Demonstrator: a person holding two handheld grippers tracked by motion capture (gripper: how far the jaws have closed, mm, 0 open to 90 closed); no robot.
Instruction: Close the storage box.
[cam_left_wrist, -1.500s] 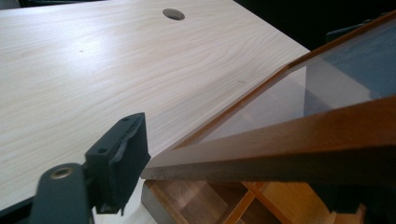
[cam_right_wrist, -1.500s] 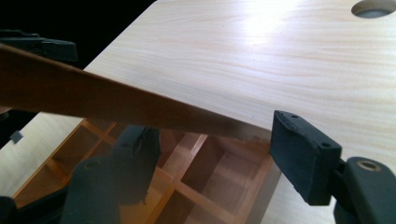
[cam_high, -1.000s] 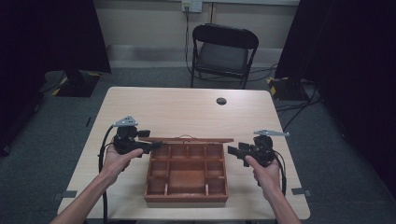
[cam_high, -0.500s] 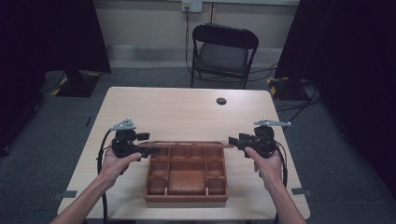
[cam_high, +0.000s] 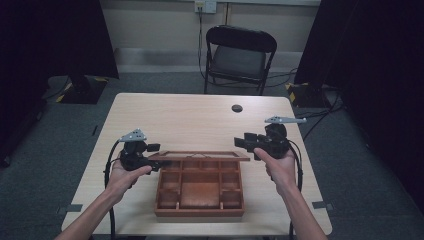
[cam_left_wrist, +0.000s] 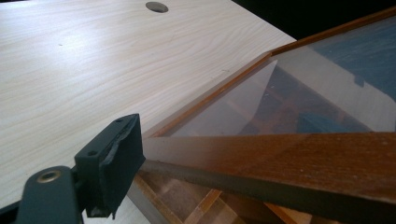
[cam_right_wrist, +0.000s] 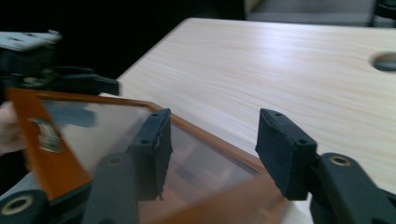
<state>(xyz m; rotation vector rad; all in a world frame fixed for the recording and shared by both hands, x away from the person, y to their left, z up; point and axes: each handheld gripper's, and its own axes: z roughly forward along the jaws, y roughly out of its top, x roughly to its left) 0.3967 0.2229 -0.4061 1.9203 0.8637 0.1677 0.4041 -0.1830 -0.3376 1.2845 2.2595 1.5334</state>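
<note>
A brown wooden compartment box (cam_high: 159, 196) sits near the table's front edge. Its glass-paned lid (cam_high: 200, 155) is tilted up a little from the box. My left gripper (cam_high: 156, 161) is shut on the lid's left end. In the left gripper view one black pad (cam_left_wrist: 112, 163) presses the wooden frame (cam_left_wrist: 289, 158), and the other jaw is hidden behind it. My right gripper (cam_high: 241, 143) hovers open just above the lid's right end. In the right gripper view its fingers (cam_right_wrist: 152, 149) stand wide apart over the lid's corner (cam_right_wrist: 93, 126) without touching it.
The pale wooden table (cam_high: 190, 120) stretches bare behind the box, with a round cable hole (cam_high: 237, 108) at the far right. A black folding chair (cam_high: 240, 55) stands beyond the far edge. Dark curtains flank the room.
My right gripper has let go of the lid's right end and risen slightly away from it. The left gripper keeps its hold and has hardly moved.
</note>
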